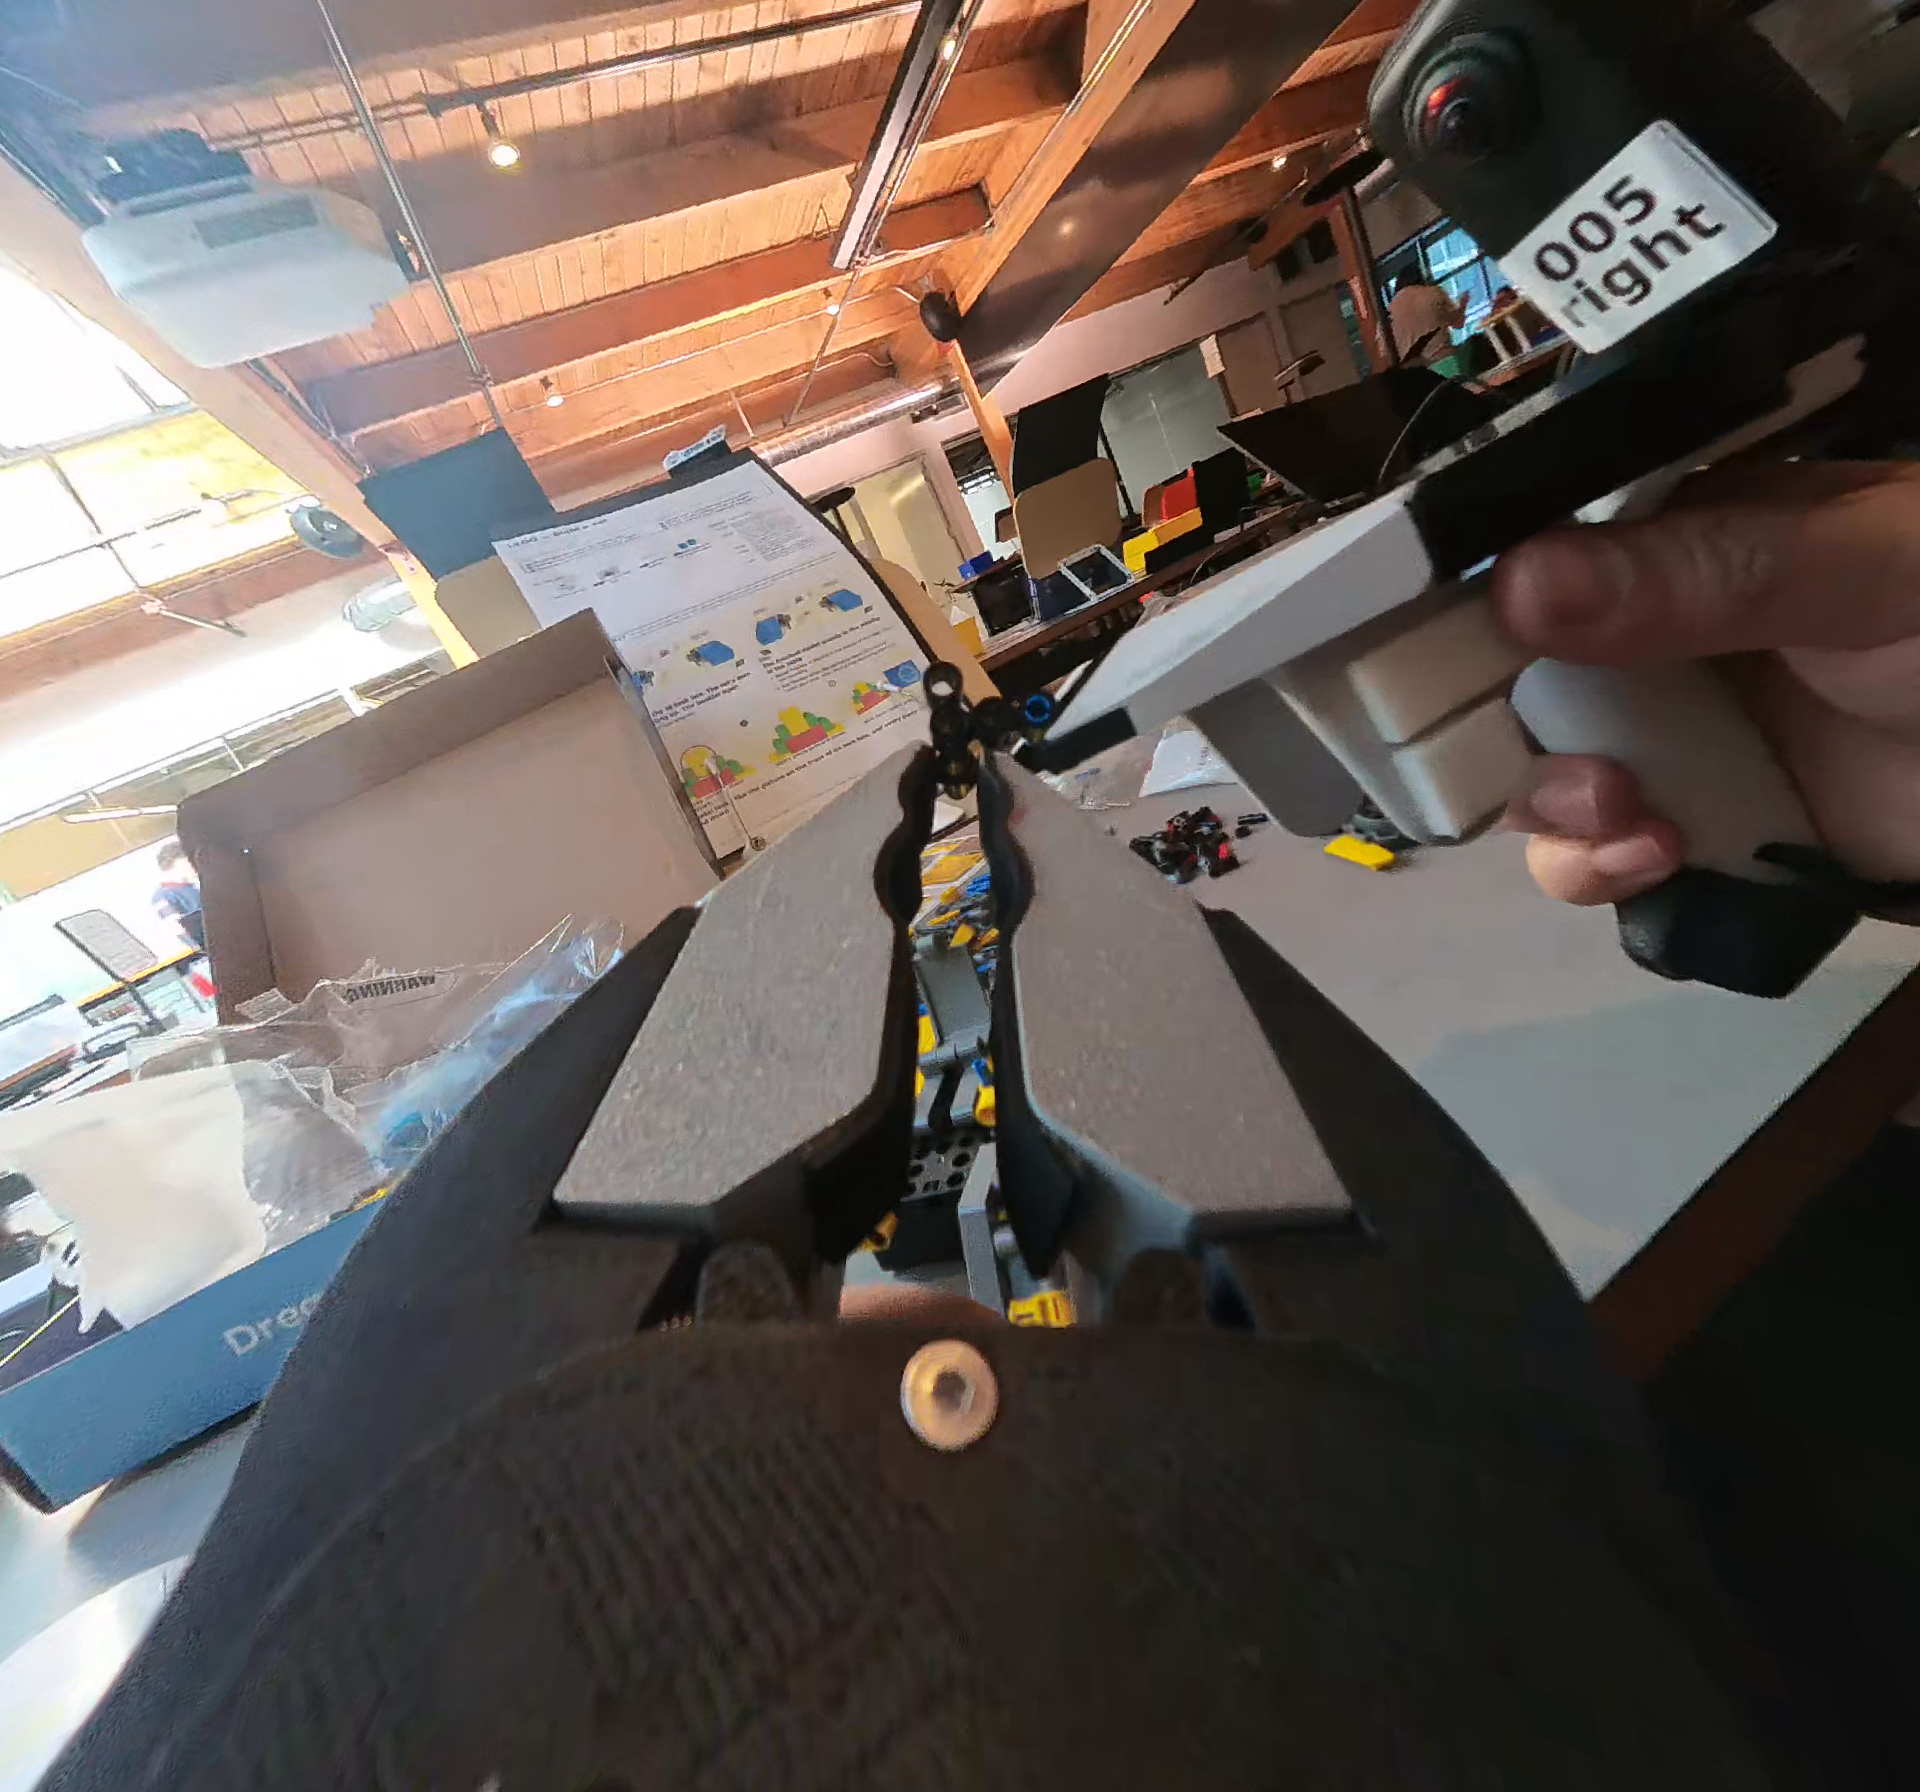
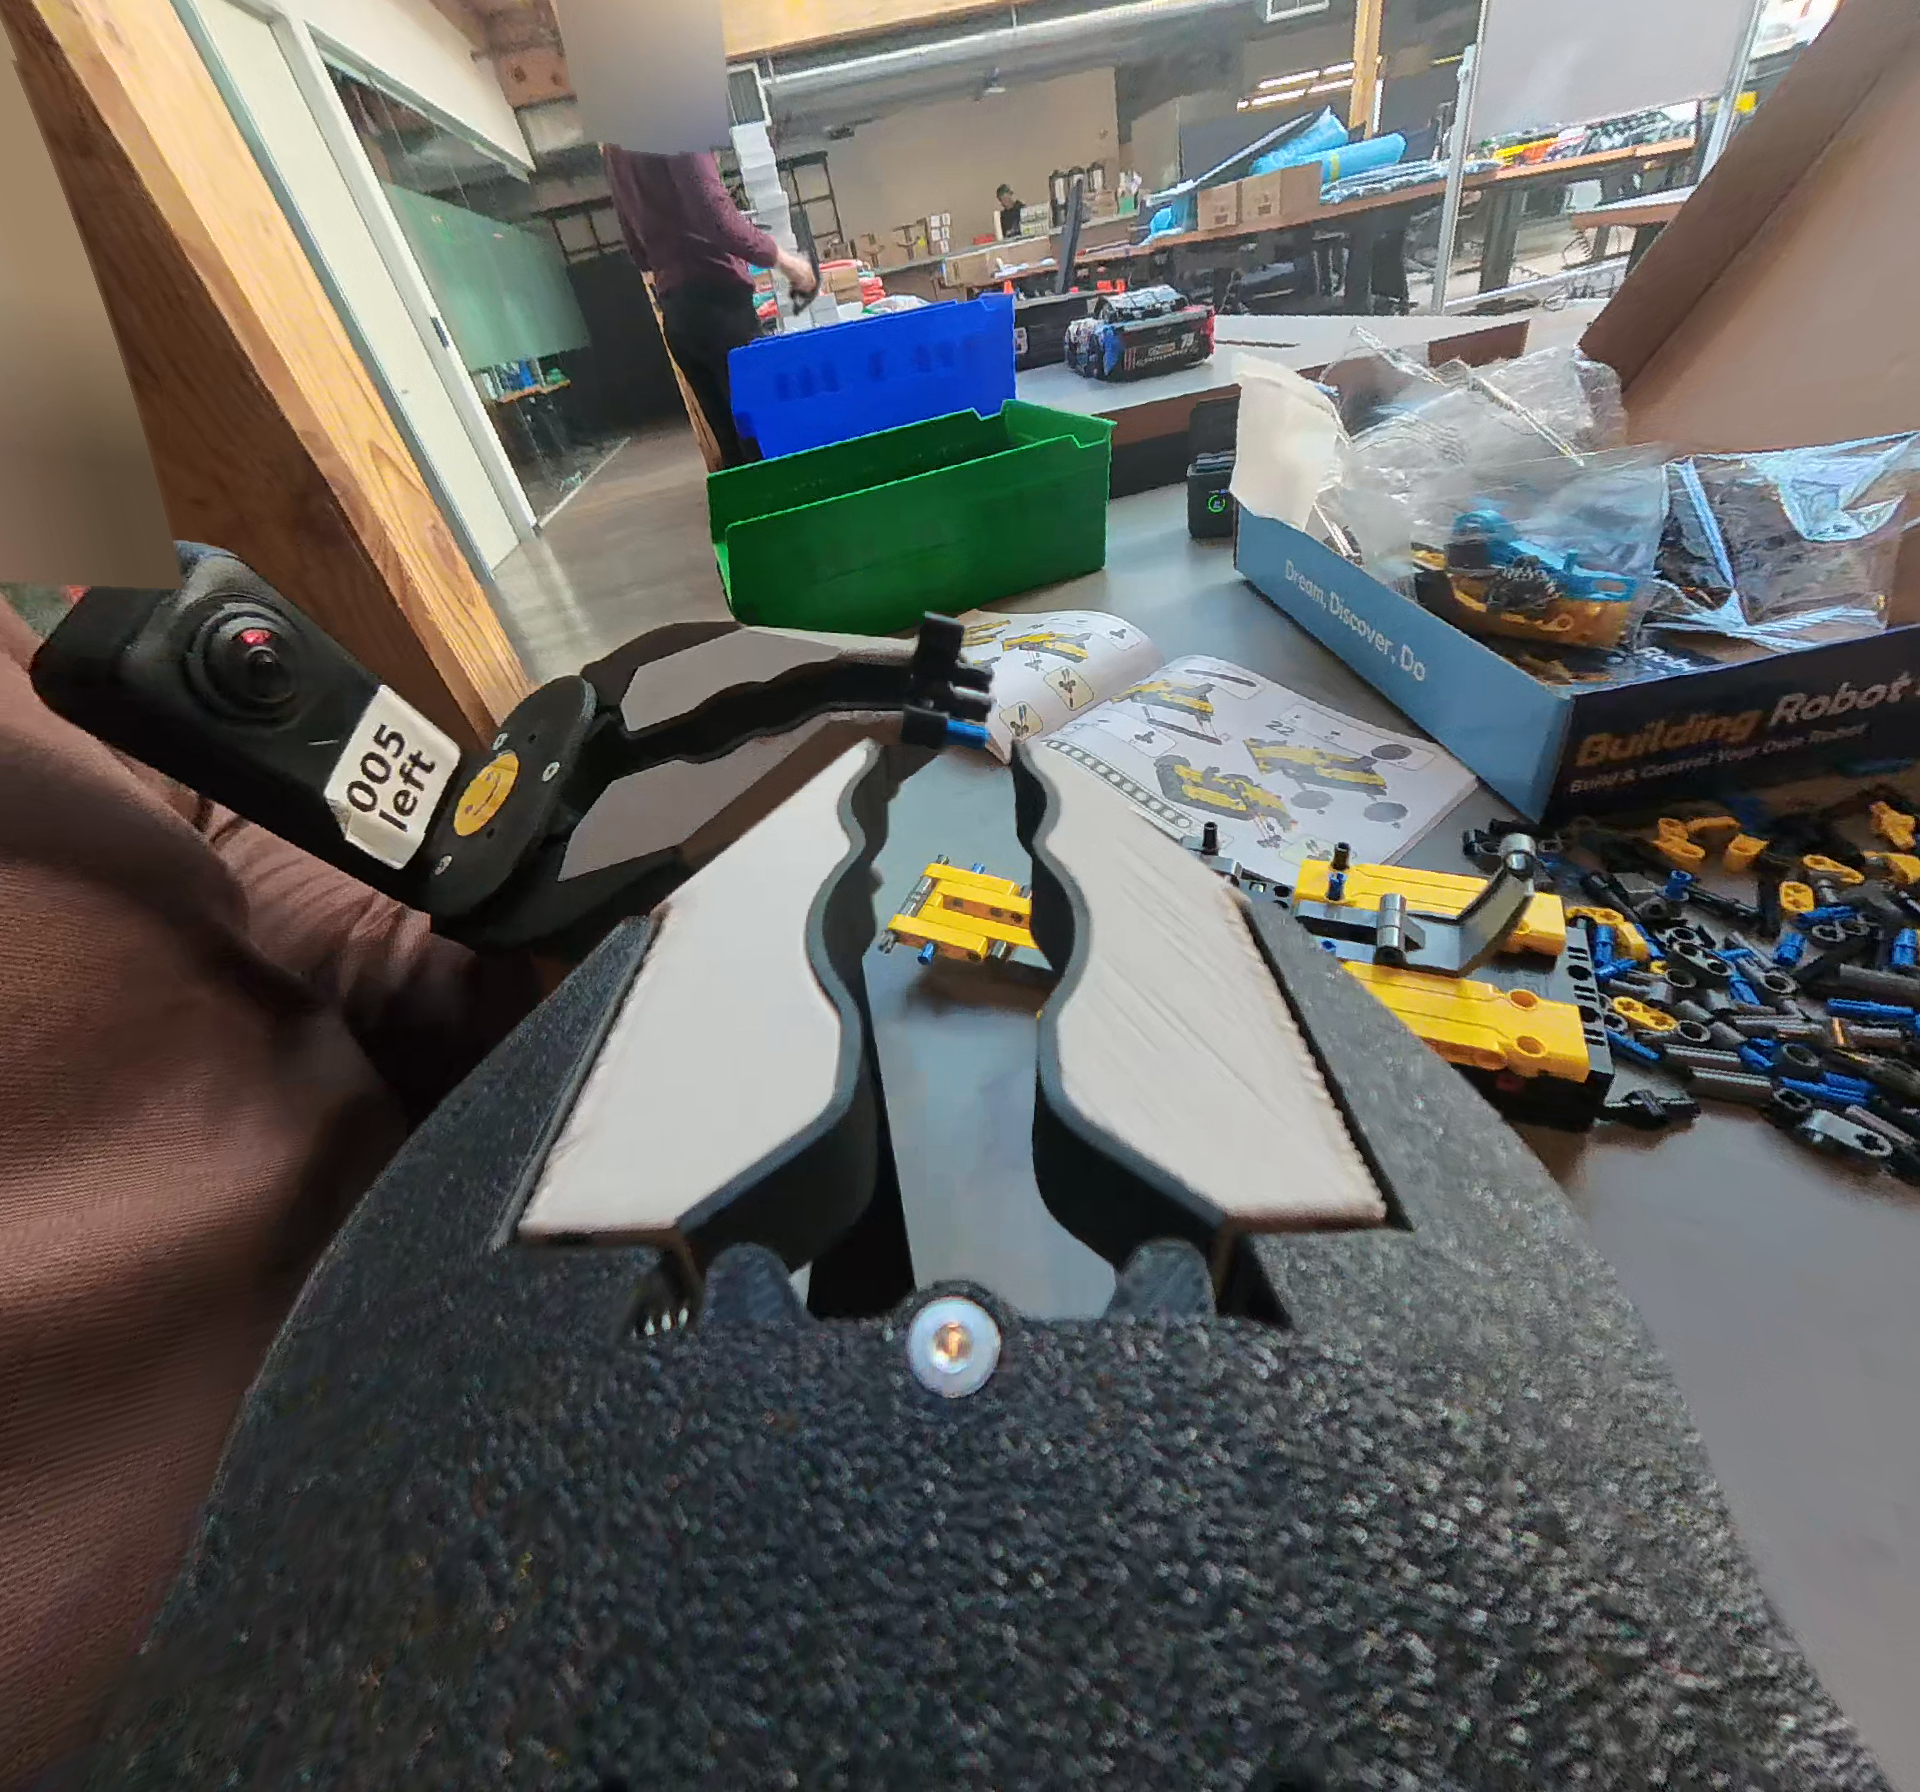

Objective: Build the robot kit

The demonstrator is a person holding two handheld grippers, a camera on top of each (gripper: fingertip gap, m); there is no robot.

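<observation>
My left gripper [image 1: 951,771] pinches a small black connector piece [image 1: 948,703] aloft, tips closed on it; my right gripper's tip [image 1: 1049,750] sits just beside, so a knock could twist the piece loose.

From the right, my right gripper [image 2: 940,760] is partly open and empty above the desk [image 2: 1714,1275]; only here show the yellow assembly [image 2: 961,911], booklet [image 2: 1247,755] and loose parts [image 2: 1766,994].

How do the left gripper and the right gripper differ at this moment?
The left gripper is shut on a small black piece with a blue pin; the right gripper is open and holds nothing. The left gripper's fingers look dark in the right wrist view, while the right gripper's fingers look pale. The right gripper's tips sit just beside the held piece. Both have the same wavy finger shape and a camera mount.
</observation>
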